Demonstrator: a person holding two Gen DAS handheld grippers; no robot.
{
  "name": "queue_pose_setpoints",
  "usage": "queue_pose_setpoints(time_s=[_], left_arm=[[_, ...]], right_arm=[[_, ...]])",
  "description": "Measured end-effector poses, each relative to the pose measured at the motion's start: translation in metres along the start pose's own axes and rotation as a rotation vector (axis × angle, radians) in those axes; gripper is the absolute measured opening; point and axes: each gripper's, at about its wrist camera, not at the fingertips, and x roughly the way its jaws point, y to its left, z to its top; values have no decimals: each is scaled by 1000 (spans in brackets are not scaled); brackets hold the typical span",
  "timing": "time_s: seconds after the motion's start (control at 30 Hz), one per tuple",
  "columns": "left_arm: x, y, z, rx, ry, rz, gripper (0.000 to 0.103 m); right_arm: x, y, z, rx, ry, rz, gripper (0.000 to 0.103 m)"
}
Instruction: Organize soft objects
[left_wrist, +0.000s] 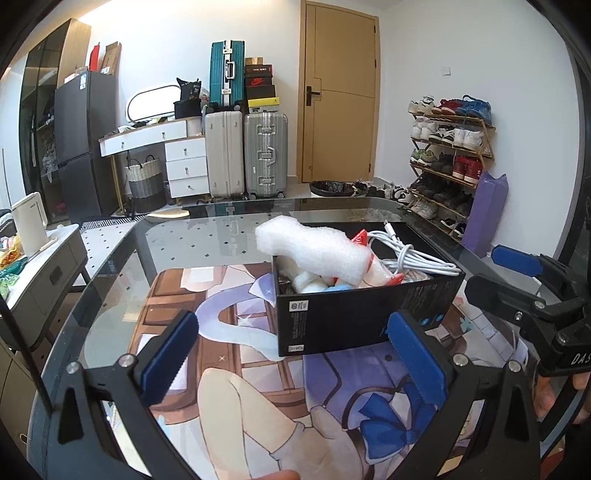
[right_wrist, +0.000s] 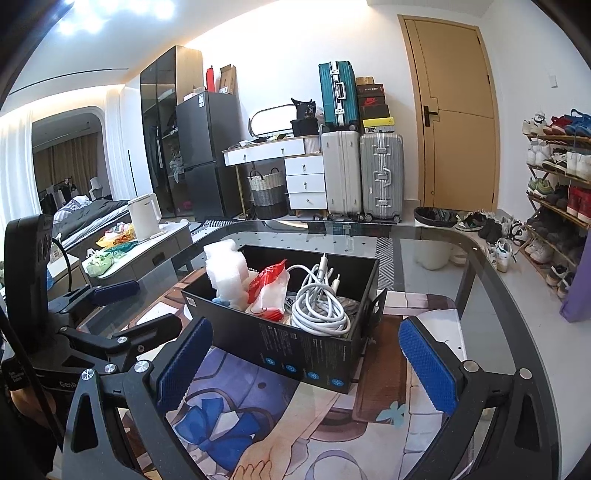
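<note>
A black cardboard box (left_wrist: 354, 317) (right_wrist: 295, 350) stands on an anime-print mat (left_wrist: 236, 398) (right_wrist: 332, 443) on the glass table. It holds white foam wrap (left_wrist: 314, 251) (right_wrist: 225, 273), a red-and-white plastic packet (left_wrist: 376, 269) (right_wrist: 269, 291), a coiled white cable (left_wrist: 413, 254) (right_wrist: 321, 306) and a small blue item (left_wrist: 340, 286). My left gripper (left_wrist: 295, 362) is open and empty, just in front of the box. My right gripper (right_wrist: 306, 365) is open and empty, in front of the box from the right; it shows at the right edge of the left wrist view (left_wrist: 517, 273).
The glass table (left_wrist: 184, 243) (right_wrist: 461, 266) has rounded edges. A grey side cabinet (left_wrist: 40, 273) with a white kettle (right_wrist: 144, 216) stands left. Suitcases (left_wrist: 247, 155), a white dresser, a fridge, a door and a shoe rack (left_wrist: 450, 158) line the far walls.
</note>
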Motion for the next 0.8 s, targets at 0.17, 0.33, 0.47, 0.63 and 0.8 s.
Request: queue_pose_setpoints(time_s=[0.17, 0.33, 0.47, 0.63, 0.8], left_arm=[[2, 2, -2, -10, 4, -8, 103], [2, 2, -2, -5, -2, -7, 103], [-2, -1, -2, 8, -18, 5, 103], [-4, -3, -3, 19, -31, 17, 103], [-5, -3, -3, 11, -30, 21, 103]], right_arm=[[0, 0, -2, -5, -6, -3, 102], [1, -1, -4, 1, -25, -3, 102], [-3, -1, -7, 1, -48, 4, 102], [-5, 5, -9, -28, -69, -7, 102], [-4, 10, -10, -51, -67, -8, 102]])
